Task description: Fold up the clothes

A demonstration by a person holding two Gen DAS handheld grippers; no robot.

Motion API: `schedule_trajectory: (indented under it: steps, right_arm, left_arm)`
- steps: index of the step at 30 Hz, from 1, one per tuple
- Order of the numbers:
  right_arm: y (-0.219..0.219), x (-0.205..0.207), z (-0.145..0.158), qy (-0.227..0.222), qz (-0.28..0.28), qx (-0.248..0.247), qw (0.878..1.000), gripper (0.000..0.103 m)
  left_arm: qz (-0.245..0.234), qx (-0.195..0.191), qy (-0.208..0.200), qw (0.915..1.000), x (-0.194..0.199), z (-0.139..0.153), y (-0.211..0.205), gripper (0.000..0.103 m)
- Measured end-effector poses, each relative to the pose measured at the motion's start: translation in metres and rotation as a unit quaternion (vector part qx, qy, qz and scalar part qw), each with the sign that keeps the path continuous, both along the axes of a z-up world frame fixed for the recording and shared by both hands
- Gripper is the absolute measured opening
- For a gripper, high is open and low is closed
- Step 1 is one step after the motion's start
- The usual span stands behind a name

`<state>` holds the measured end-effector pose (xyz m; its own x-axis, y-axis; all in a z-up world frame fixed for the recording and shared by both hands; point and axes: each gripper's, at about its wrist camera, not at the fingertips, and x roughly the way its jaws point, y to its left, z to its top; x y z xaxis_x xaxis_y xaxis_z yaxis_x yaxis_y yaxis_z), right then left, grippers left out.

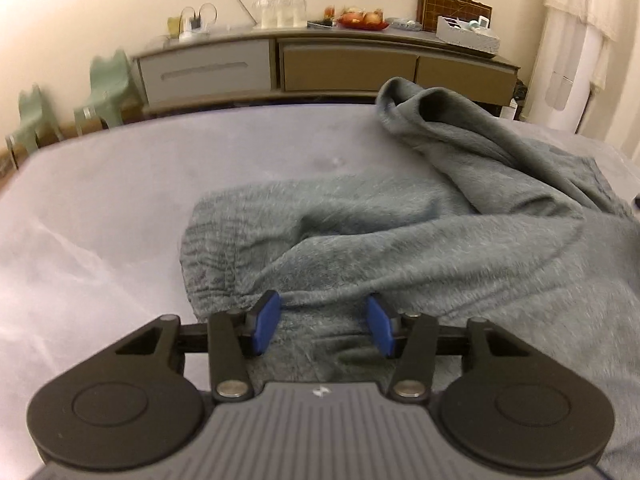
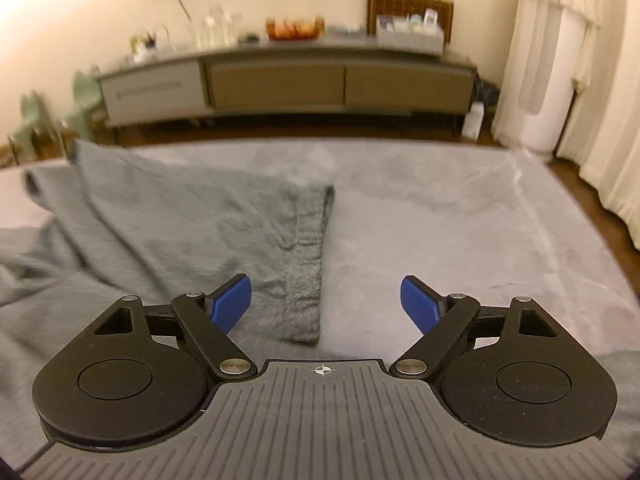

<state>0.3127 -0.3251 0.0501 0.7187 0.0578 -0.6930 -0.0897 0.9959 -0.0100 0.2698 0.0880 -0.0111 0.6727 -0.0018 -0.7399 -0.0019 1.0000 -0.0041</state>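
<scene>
This is a room in a home, a living room or a bedroom. A long low sideboard (image 1: 320, 60) with grey and brown drawer fronts stands along a cream wall. On its top stand clear glass bottles (image 1: 282, 8), a red bowl of fruit (image 1: 362, 20) and a pale storage box (image 1: 468, 34) with small items. Two small pale-green plastic children's chairs (image 1: 104, 92) stand on the wooden floor at the left. Cream curtains (image 2: 576, 60) hang at the right. In front lies a wide surface with a soft lilac-grey cover (image 2: 460, 220), like a bed.

Both angled down; left gripper (image 1: 323, 325) has its jaws partly apart, right gripper (image 2: 326, 305) spread wide, nothing clamped.
</scene>
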Motion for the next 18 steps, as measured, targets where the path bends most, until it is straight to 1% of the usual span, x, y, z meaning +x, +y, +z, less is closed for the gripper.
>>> schedule_trajectory:
  steps: [1, 2, 3, 4, 5, 6, 7, 8, 9, 10, 11, 12, 13, 14, 16, 17, 18]
  right_arm:
    - [0.009, 0.009, -0.008, 0.016, 0.005, -0.002, 1.000, 0.075]
    - [0.018, 0.018, -0.016, 0.031, 0.015, -0.002, 0.999, 0.058]
    - [0.027, 0.022, -0.021, 0.027, 0.031, 0.002, 0.999, 0.041]
    - [0.030, 0.023, -0.020, 0.023, 0.046, -0.004, 0.999, 0.027]
    - [0.027, 0.024, -0.017, 0.022, 0.046, -0.027, 0.998, 0.020]
    - [0.024, 0.025, -0.014, 0.021, 0.047, -0.049, 0.997, 0.011]
    - [0.021, 0.025, -0.011, 0.020, 0.048, -0.071, 0.996, 0.006]
    - [0.018, 0.026, -0.008, 0.018, 0.048, -0.094, 0.994, 0.006]
    - [0.011, 0.027, -0.005, 0.016, 0.040, -0.118, 0.992, 0.006]
    - [-0.007, 0.028, -0.004, 0.009, 0.007, -0.151, 0.988, 0.006]
    - [-0.026, 0.028, -0.004, 0.003, -0.032, -0.198, 0.980, 0.006]
    - [-0.046, 0.028, -0.005, -0.002, -0.070, -0.240, 0.968, 0.006]
    - [-0.068, 0.027, -0.007, -0.001, -0.108, -0.272, 0.956, 0.006]
    - [-0.088, 0.025, -0.009, 0.000, -0.142, -0.301, 0.943, 0.006]
    - [-0.121, 0.018, -0.016, 0.008, -0.194, -0.347, 0.918, 0.008]
    - [-0.134, 0.014, -0.018, 0.011, -0.211, -0.356, 0.910, 0.012]
    - [-0.145, 0.010, -0.018, 0.013, -0.225, -0.362, 0.904, 0.018]
  left_arm:
    - [-0.006, 0.002, -0.001, 1.0000, 0.003, 0.000, 0.001, 0.049]
    - [-0.013, 0.002, 0.000, 0.9999, 0.003, 0.000, 0.002, 0.049]
    - [-0.019, 0.002, 0.000, 0.9998, 0.003, -0.001, 0.004, 0.049]
    - [-0.022, 0.005, 0.002, 0.9997, 0.003, -0.001, 0.006, 0.046]
    - [-0.024, 0.008, 0.005, 0.9997, 0.002, -0.002, 0.009, 0.040]
    - [-0.022, 0.008, 0.008, 0.9997, 0.002, -0.001, 0.014, 0.039]
    - [-0.015, 0.003, 0.013, 0.9998, 0.003, -0.001, 0.022, 0.038]
    - [-0.004, -0.001, 0.016, 0.9999, 0.003, 0.000, 0.029, 0.034]
    - [0.007, -0.005, 0.020, 0.9998, 0.004, 0.002, 0.037, 0.033]
    - [0.015, 0.000, 0.022, 0.9996, 0.004, 0.002, 0.041, 0.033]
    - [0.023, 0.006, 0.024, 0.9994, 0.004, 0.003, 0.045, 0.033]
    - [0.028, 0.017, 0.025, 0.9991, 0.004, 0.003, 0.046, 0.033]
    - [0.025, 0.036, 0.027, 0.9987, 0.004, 0.002, 0.044, 0.033]
    - [0.021, 0.046, 0.029, 0.9983, 0.004, 0.002, 0.042, 0.033]
    - [0.017, 0.057, 0.034, 0.9977, 0.004, 0.004, 0.038, 0.033]
    - [0.018, 0.058, 0.037, 0.9975, 0.004, 0.005, 0.037, 0.034]
    - [0.021, 0.059, 0.039, 0.9973, 0.004, 0.008, 0.037, 0.034]
